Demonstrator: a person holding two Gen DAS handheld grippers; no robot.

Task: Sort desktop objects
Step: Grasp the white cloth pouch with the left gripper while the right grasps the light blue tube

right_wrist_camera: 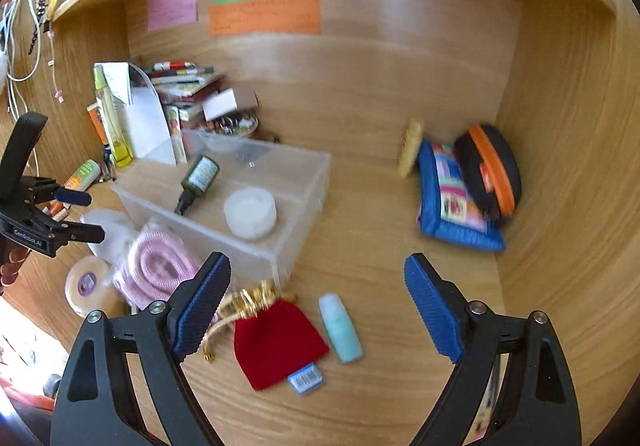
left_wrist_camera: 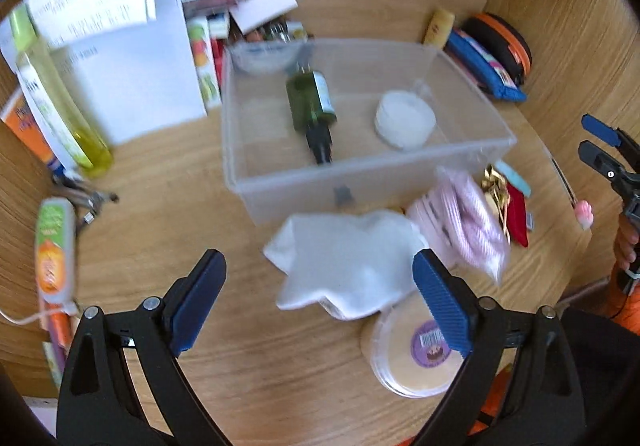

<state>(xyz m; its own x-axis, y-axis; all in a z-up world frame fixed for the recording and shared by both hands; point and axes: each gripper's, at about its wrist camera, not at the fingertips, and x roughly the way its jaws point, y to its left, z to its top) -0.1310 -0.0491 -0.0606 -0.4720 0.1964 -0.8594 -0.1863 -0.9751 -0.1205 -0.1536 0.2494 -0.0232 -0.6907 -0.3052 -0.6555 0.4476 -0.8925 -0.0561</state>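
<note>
While both tools hang empty above the desktop [right_wrist_camera: 360,246], the sorting is plainly only partly done: the clear plastic bin [right_wrist_camera: 304,181], set toward the back left of the desktop, holds just a dark green bottle [right_wrist_camera: 198,181] lying on its side and a white round jar [right_wrist_camera: 250,211]. The left gripper [left_wrist_camera: 320,298] has its jaws spread wide with nothing between them, poised over a white cloth [left_wrist_camera: 344,262] that lies just in front of the bin's near wall, touching a pink striped bundle [left_wrist_camera: 472,221] and overlapping a round lidded tub [left_wrist_camera: 408,358] near the front edge. The right gripper [right_wrist_camera: 316,310] is likewise spread and empty, above a red velvet pouch [right_wrist_camera: 276,342] and a small mint-green tube [right_wrist_camera: 342,328] on the front part of the desktop. To do the next pick well, I would have the left tool come straight down on a raised fold of the cloth, so it does not drag the tub or bundle along. The right should straddle the pouch across its narrower width, clear of the tube just beside it, then lift well above the bin's wall before letting go.
</note>
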